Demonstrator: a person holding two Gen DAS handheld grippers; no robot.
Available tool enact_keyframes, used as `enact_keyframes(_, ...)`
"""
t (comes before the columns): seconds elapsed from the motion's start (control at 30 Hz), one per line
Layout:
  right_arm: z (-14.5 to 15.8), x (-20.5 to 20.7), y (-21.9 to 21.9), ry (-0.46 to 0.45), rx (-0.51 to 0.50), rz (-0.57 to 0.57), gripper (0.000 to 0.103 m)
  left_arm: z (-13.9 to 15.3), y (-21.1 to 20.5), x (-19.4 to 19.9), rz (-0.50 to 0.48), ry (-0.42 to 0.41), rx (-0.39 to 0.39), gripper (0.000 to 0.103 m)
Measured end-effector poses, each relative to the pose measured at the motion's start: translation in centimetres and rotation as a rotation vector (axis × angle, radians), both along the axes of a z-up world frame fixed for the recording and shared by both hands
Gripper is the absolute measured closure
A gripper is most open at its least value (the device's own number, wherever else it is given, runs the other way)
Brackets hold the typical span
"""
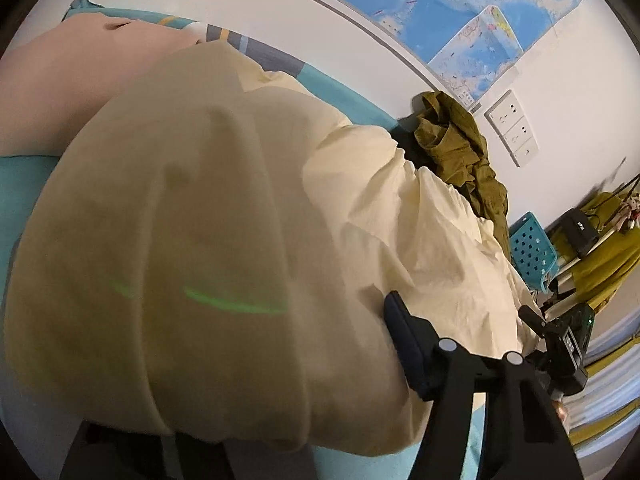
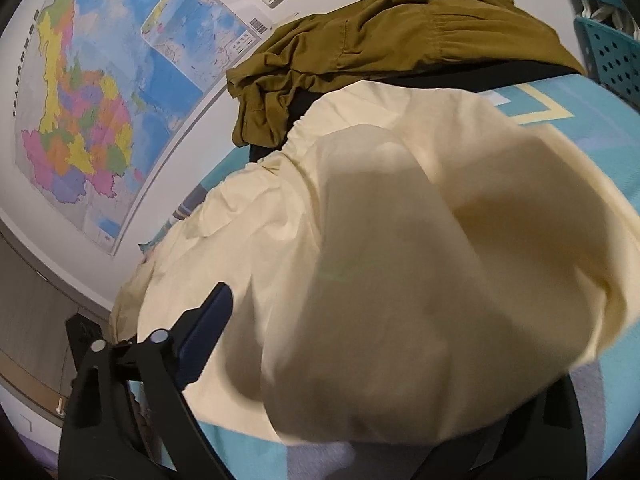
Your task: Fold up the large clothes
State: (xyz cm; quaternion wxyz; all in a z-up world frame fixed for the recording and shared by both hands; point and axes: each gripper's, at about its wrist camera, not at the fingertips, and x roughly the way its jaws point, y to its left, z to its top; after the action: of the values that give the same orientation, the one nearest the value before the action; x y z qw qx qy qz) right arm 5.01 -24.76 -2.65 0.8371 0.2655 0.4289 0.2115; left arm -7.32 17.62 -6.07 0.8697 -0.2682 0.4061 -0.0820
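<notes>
Cream cloth (image 1: 224, 240) drapes over both tongs, hiding one finger of each; the left tongs (image 1: 280, 392) and right tongs (image 2: 360, 360) look spread apart, though I cannot tell for sure. It lies on the bed (image 2: 560, 120), olive garment (image 2: 360, 52) behind, map (image 2: 80, 112) beyond

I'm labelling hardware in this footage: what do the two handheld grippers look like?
The left gripper and the right gripper match: black plastic linkage arms with round silver pivot pins and flat dark navy finger pads. No cables or sleeves show.
</notes>
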Motion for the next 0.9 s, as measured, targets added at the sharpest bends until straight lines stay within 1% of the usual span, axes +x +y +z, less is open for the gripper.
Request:
enact_keyframes(0.03,0.0,0.2,0.1,0.0,-0.003,0.005,0.018,0.0,0.3,0.1,0.003,0.003,-0.013,0.041)
enact_keyframes(0.07,-0.1,0.5,0.1,0.005,-0.006,0.001,0.026,-0.1,0.6,0.3,0.011,0.004,-0.034,0.04)
enact_keyframes(0.1,-0.3,0.7,-0.1,0.013,0.006,0.0,0.03,-0.2,0.9,0.6,0.018,0.001,-0.05,0.037)
enact_keyframes(0.13,-0.4,0.9,-0.2,0.014,0.02,0.002,0.031,-0.2,0.9,0.8,0.018,-0.004,-0.058,0.035)
enact_keyframes(0.17,-0.5,1.0,-0.2,0.014,0.025,0.002,0.032,-0.1,0.8,1.0,0.013,-0.009,-0.057,0.029)
enact_keyframes(0.2,-0.5,1.0,-0.2,0.016,0.027,0.001,0.032,0.0,0.4,1.3,0.007,-0.013,-0.046,0.024)
enact_keyframes(0.23,-0.5,1.1,-0.1,0.014,0.027,0.002,0.032,0.1,0.1,1.5,0.006,-0.011,-0.032,0.023)
enact_keyframes(0.3,-0.4,1.3,0.2,0.003,0.021,0.005,0.026,0.3,-0.5,1.8,0.014,-0.005,0.001,0.021)
enact_keyframes(0.33,-0.4,1.4,0.5,0.003,0.011,0.004,0.025,0.3,-1.0,2.0,0.014,-0.007,0.032,0.022)
enact_keyframes(0.37,-0.3,1.5,0.8,0.003,-0.002,-0.001,0.025,0.3,-1.2,2.0,0.021,-0.005,0.055,0.026)
enact_keyframes(0.4,-0.3,1.6,1.1,-0.001,-0.012,-0.003,0.025,0.3,-1.4,2.0,0.034,0.005,0.082,0.035)
enact_keyframes(0.43,-0.3,1.7,1.3,-0.002,-0.016,-0.007,0.027,0.4,-1.5,2.0,0.042,0.011,0.093,0.039)
enact_keyframes(0.47,-0.4,1.8,1.4,0.002,-0.017,-0.01,0.033,0.4,-1.4,2.0,0.043,0.012,0.093,0.047)
enact_keyframes(0.5,-0.4,1.9,1.4,0.005,-0.019,-0.006,0.044,0.4,-1.3,1.8,0.051,0.016,0.095,0.056)
enact_keyframes(0.57,-0.3,1.9,1.2,0.002,-0.024,0.0,0.057,0.6,-1.1,1.5,0.049,0.01,0.095,0.064)
enact_keyframes(0.63,-0.3,1.9,0.8,0.009,0.002,0.009,0.059,0.9,-0.7,1.3,0.036,-0.013,0.091,0.064)
enact_keyframes(0.67,-0.5,2.0,0.7,0.018,0.019,0.014,0.059,0.8,-0.6,1.5,0.026,-0.01,0.088,0.061)
enact_keyframes(0.7,-0.7,2.2,0.6,0.026,0.033,0.022,0.055,0.4,-0.3,1.9,0.02,0.007,0.074,0.055)
enact_keyframes(0.73,-1.0,2.3,0.5,0.038,0.052,0.026,0.054,0.1,0.1,2.0,0.02,0.016,0.052,0.052)
enact_keyframes(0.77,-1.0,2.4,0.5,0.042,0.068,0.026,0.051,-0.1,0.5,2.1,0.018,0.005,0.017,0.045)
enact_keyframes(0.8,-0.9,2.5,0.6,0.036,0.074,0.031,0.045,-0.2,0.6,2.2,0.004,-0.009,-0.001,0.035)
enact_keyframes(0.83,-0.8,2.6,0.8,0.029,0.073,0.037,0.043,-0.1,0.5,2.4,-0.007,-0.016,-0.01,0.033)
enact_keyframes(0.9,-0.6,2.8,1.3,0.024,0.057,0.038,0.038,0.0,-0.3,2.8,-0.011,-0.013,0.019,0.027)
